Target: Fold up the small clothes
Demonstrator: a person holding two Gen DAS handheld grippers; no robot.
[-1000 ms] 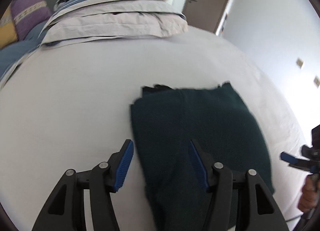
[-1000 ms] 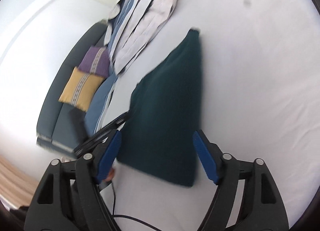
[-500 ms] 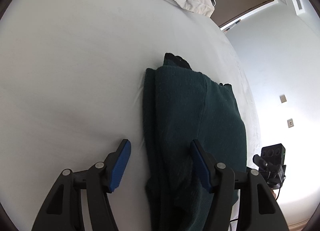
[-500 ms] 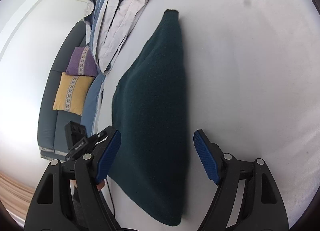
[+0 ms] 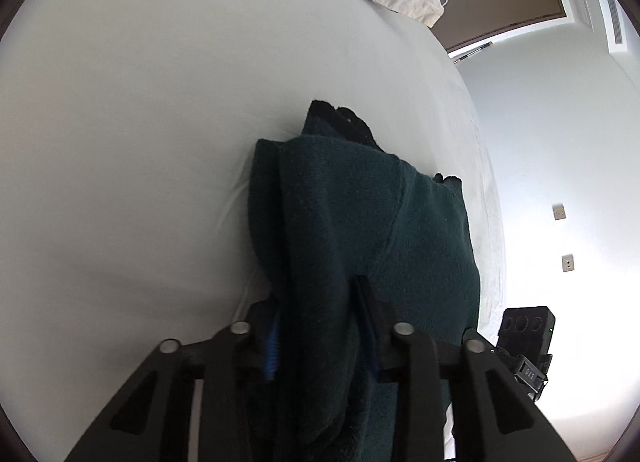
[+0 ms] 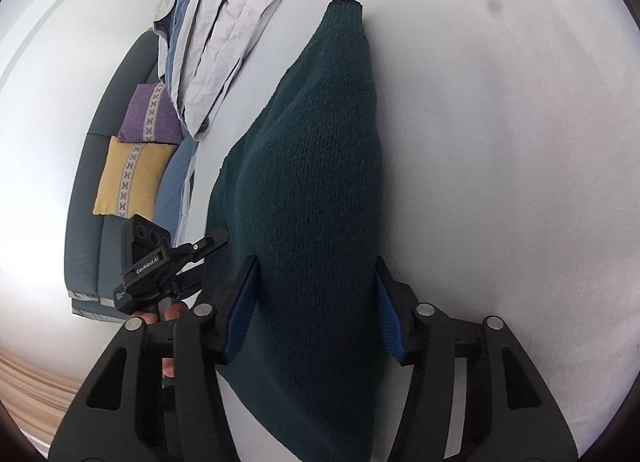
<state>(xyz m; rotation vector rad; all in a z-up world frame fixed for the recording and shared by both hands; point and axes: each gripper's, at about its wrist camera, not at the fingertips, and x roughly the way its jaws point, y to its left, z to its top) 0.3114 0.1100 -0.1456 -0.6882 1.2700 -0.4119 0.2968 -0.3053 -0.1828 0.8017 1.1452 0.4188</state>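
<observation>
The left gripper [image 5: 320, 326] has its two black fingers with blue ribbed pads [image 5: 272, 346] pressed together on a bunched fold of the dark green knitted sweater [image 5: 360, 229], so the cloth fills the narrow gap between them. The right gripper [image 6: 316, 310] stands with its fingers wide apart, one on each side of the same dark green knitted sweater [image 6: 312, 181]; whether the blue pads [image 6: 390, 326] touch the wool, I cannot tell. The sweater lies folded into a long, thick shape on the smooth white bed sheet [image 5: 140, 121], with a ribbed cuff or hem at its far end. Its surface is coarse and woolly. Beyond it is a pile of wrinkled pale grey and blue bedding [image 6: 224, 21]. Beside the bed stands a grey sofa [image 6: 86, 221] with a purple cushion [image 6: 150, 113] and a yellow cushion [image 6: 128, 177], both with a patterned band.
</observation>
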